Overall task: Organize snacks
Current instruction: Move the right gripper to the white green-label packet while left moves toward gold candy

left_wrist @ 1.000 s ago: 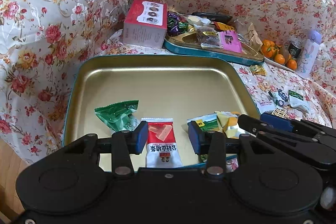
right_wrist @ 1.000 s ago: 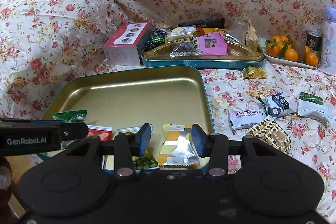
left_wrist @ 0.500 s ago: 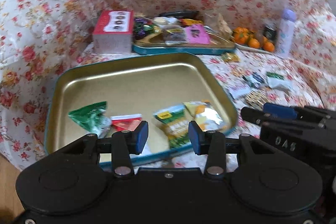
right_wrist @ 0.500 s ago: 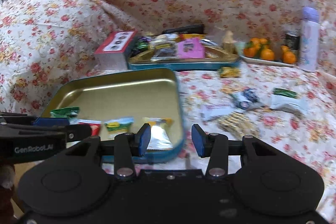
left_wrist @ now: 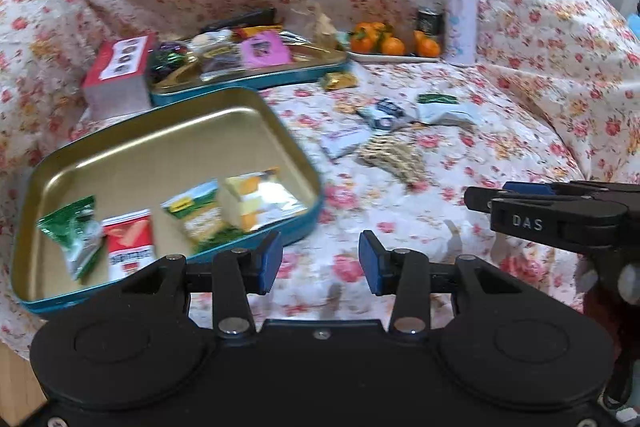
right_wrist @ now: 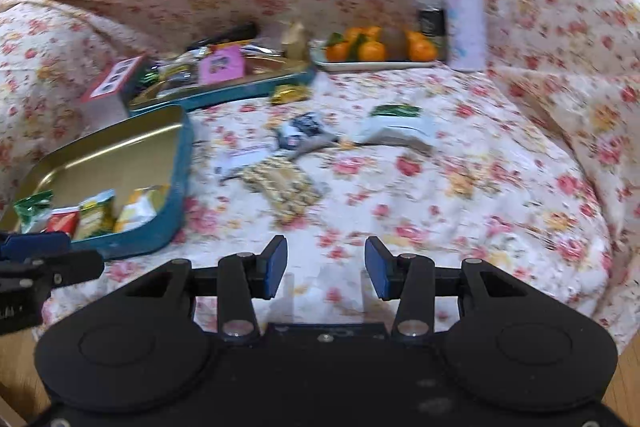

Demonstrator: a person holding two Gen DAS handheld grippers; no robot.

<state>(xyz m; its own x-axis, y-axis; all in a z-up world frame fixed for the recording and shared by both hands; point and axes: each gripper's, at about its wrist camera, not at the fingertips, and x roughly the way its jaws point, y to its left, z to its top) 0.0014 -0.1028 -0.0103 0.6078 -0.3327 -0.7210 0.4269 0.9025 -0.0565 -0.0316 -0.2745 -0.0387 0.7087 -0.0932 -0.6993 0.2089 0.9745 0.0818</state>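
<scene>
Wood floor point(right_wrist: 628, 379) beside right claw point(right_wrist: 326, 267)

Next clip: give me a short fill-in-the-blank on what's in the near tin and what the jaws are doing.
1. The near gold tin holds ____ snack packets.
2. Neither the left gripper nor the right gripper holds anything; both sets of jaws are ____.
3. The oranges sit on a plate beside a ____ bottle.

Missing words: four; open; purple
</scene>
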